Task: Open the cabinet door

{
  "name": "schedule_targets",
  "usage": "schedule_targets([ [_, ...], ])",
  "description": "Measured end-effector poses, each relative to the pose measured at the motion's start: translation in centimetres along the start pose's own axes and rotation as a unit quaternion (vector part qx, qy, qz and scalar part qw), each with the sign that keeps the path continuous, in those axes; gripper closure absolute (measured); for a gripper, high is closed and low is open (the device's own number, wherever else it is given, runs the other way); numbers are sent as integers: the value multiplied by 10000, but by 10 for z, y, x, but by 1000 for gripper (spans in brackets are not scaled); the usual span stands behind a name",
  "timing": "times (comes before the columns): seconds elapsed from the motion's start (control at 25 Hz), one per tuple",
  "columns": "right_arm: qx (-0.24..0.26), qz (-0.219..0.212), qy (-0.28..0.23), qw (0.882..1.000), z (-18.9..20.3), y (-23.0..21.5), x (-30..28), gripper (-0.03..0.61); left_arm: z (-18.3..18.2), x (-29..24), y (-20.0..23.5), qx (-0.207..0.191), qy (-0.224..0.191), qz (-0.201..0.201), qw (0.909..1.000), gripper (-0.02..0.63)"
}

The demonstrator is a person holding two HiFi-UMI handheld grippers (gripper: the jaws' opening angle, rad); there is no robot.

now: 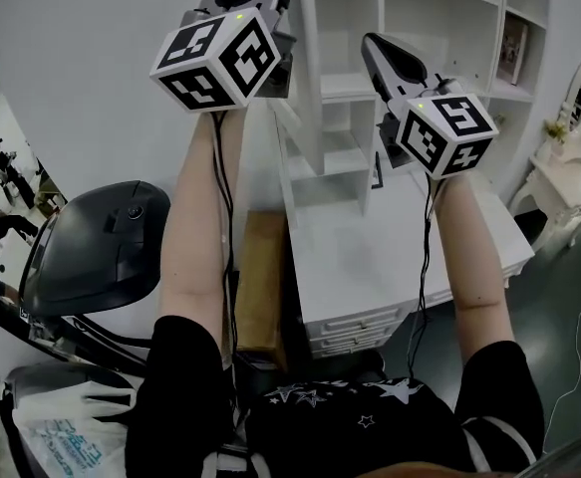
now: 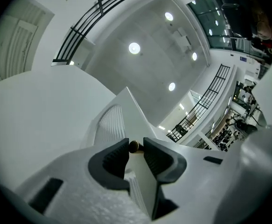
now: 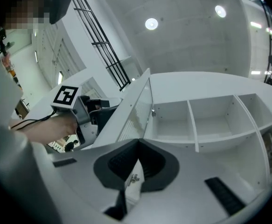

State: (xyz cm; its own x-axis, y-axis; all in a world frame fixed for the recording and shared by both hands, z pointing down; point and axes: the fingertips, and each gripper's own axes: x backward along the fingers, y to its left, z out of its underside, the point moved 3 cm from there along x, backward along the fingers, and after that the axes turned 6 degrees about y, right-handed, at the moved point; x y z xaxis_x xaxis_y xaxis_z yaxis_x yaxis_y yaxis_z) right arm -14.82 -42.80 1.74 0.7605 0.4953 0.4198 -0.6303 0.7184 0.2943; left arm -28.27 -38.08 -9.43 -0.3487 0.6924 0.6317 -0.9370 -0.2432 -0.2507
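Note:
The white cabinet (image 1: 355,88) has bare shelves (image 3: 196,122) showing. Its slatted door (image 3: 132,108) stands swung out, edge-on in the head view (image 1: 307,78). My left gripper (image 2: 136,149) is raised to the door's edge and is shut on the small brown knob (image 2: 134,146), one dark pad on each side of it. The right gripper view shows that left gripper (image 3: 87,113) at the door's outer face. My right gripper (image 1: 372,44) hangs in front of the shelves, to the right of the door. Its jaws meet at the tips (image 3: 138,143) with nothing held.
Below the shelves a white desk top (image 1: 370,257) with drawers juts toward me. A brown box (image 1: 260,277) stands left of it. At the lower left are a black seat (image 1: 91,242) and a plastic bag (image 1: 61,436). A white vanity table (image 1: 567,182) is at the right.

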Motion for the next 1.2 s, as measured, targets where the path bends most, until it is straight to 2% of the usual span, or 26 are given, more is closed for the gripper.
schedule_targets([
  [0.2, -28, -63, -18, 10000, -6, 21, -4, 574, -6, 20, 14, -333, 87, -211, 9992, 520],
  [0.44, -23, -68, 37, 10000, -7, 32, -11, 574, -9, 37, 34, -231, -74, -387, 9990, 535],
  [0.6, -41, 13, 160, 9999, -2, 40, -7, 574, -10, 44, 37, -351, -92, -583, 9976, 549],
  [0.76, 5, 108, 281, 9995, 1, 49, 5, 574, -8, 55, 40, -217, -68, -730, 9971, 606],
  [1.0, 74, 347, 571, 9977, 1, 51, 41, 574, 3, 72, 12, -241, 93, -558, 9981, 606],
  [1.2, 55, 480, 530, 9974, 0, 53, 71, 574, 23, 92, -23, -246, 206, -385, 9987, 606],
])
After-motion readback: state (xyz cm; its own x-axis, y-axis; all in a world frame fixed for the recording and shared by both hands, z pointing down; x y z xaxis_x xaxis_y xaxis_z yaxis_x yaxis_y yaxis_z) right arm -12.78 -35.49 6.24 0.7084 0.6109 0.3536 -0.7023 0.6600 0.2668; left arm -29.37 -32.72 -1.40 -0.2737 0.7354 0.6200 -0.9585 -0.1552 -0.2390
